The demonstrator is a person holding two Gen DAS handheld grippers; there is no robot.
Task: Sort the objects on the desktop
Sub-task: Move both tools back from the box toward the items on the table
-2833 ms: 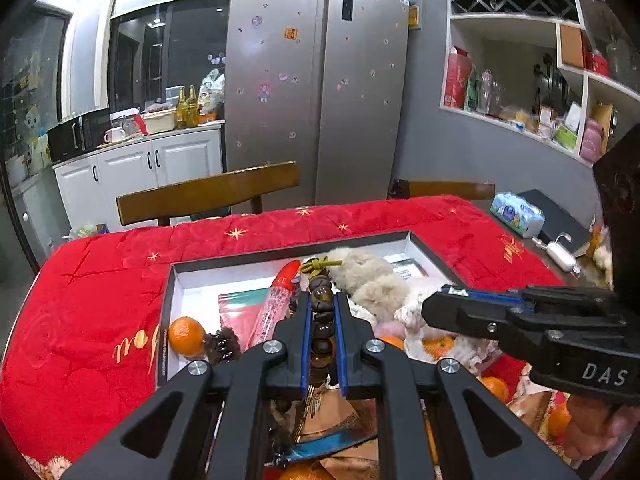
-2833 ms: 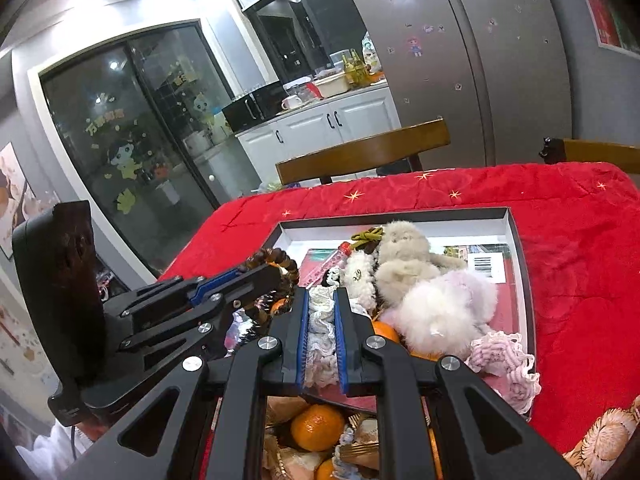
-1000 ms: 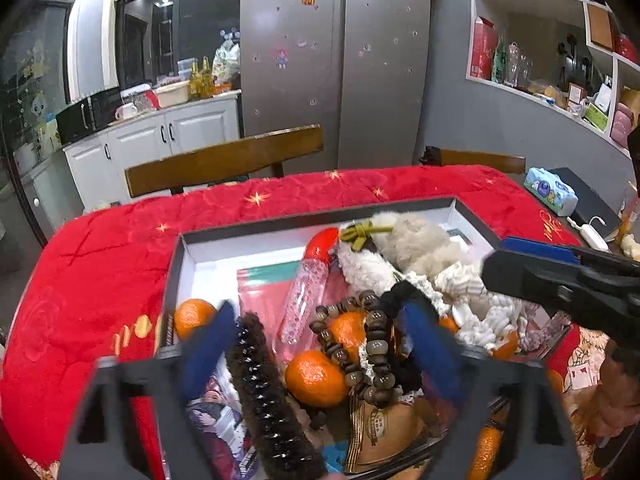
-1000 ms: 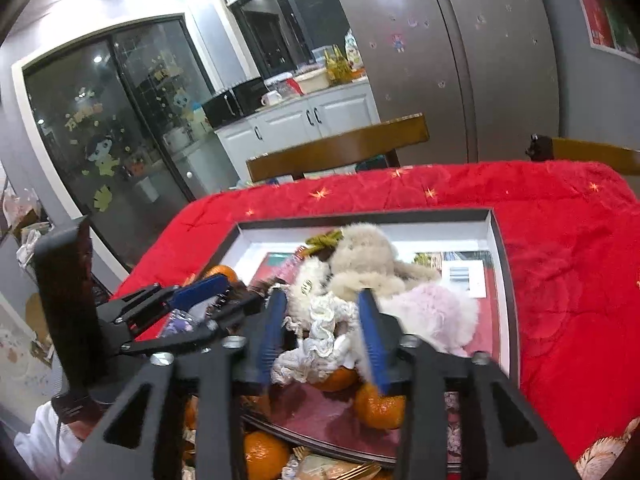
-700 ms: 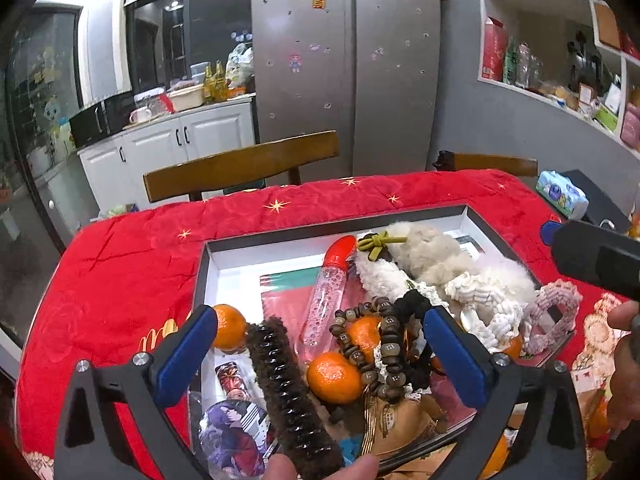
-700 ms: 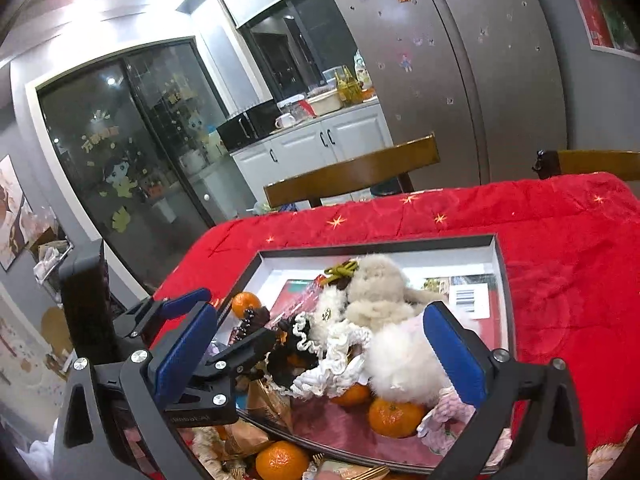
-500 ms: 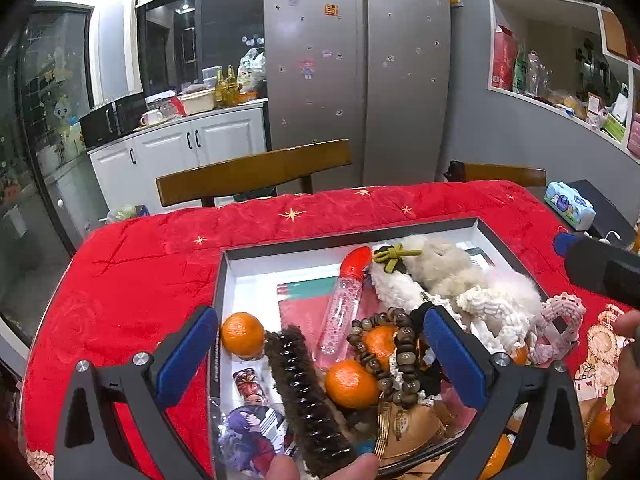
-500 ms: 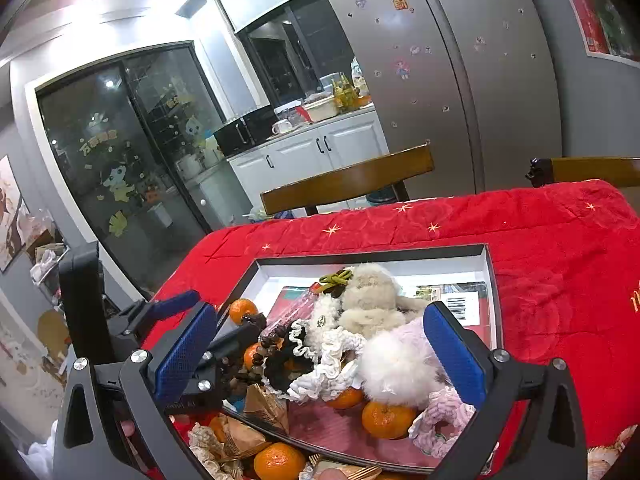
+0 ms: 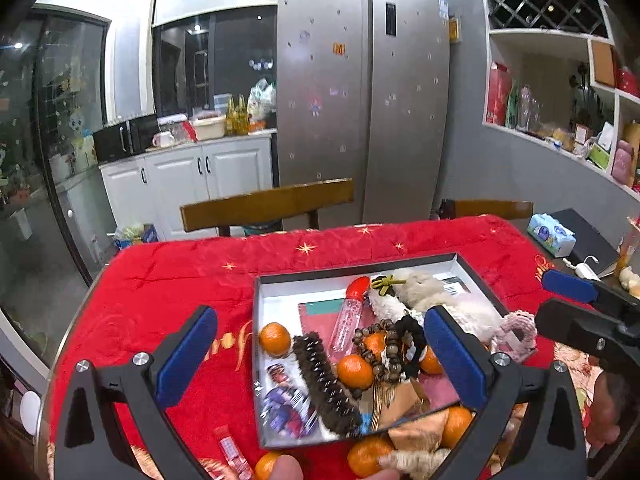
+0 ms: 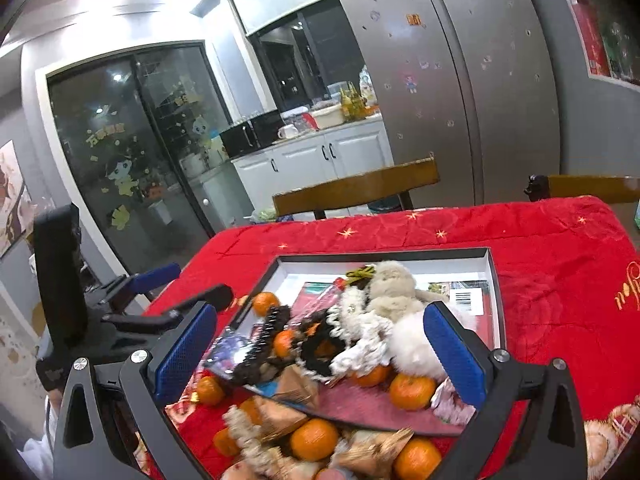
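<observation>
A shallow grey box (image 9: 352,269) (image 10: 384,254) on the red tablecloth (image 9: 168,280) holds oranges, a brown brush (image 9: 324,380), a red-capped bottle (image 9: 350,316), plush toys (image 10: 390,288), a wooden bead bracelet (image 9: 386,346) and a white frilly scrunchie (image 10: 360,342). My left gripper (image 9: 320,356) hangs open above the box's near side with nothing between its blue pads. My right gripper (image 10: 320,354) is also wide open and empty over the box's near edge. Each gripper shows in the other's view: the right gripper (image 9: 560,306) at the right edge, the left gripper (image 10: 188,286) at the left.
Loose oranges (image 10: 314,444) and snack wrappers lie on the cloth in front of the box. Two wooden chair backs (image 9: 268,204) stand behind the table. A tissue pack (image 9: 551,237), a dark notebook and a charger sit at the far right. A fingertip (image 9: 282,469) shows at the bottom edge.
Both grippers opened, letting the bead bracelet and the white scrunchie drop into the box. Both then rose and drew back from the box.
</observation>
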